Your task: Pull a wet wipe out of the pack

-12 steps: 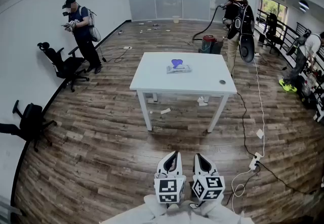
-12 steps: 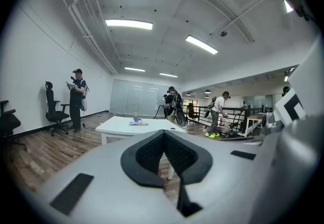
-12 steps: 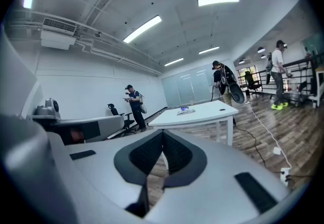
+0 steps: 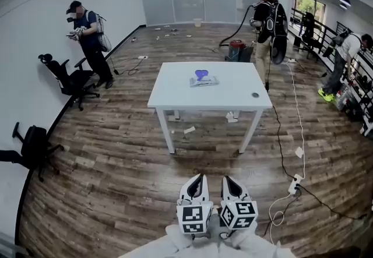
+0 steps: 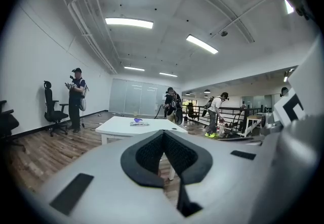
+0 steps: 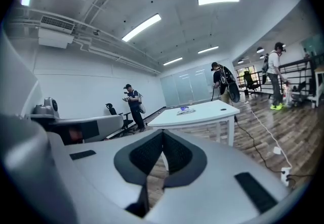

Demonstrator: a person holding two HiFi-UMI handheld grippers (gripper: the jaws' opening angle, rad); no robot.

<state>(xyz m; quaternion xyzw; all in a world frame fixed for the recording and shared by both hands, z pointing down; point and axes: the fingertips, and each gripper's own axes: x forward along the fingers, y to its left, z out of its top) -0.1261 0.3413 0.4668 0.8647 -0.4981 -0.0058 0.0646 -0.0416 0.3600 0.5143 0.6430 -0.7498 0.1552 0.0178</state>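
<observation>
Left tongs (image 4: 199, 179) and right tongs (image 4: 228, 181) are side by side, each pressed together, textured black pads meeting at the tips, nothing between. Flat glossy wipe pack (image 4: 204, 81), purple piece at its far edge, lies well ahead on a smooth white rectangular table (image 4: 233, 96). Wood-plank floor (image 4: 116, 163) lies between.

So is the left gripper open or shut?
Shut: in its own view the left gripper has its jaws meeting at the tips, nothing between them.
</observation>
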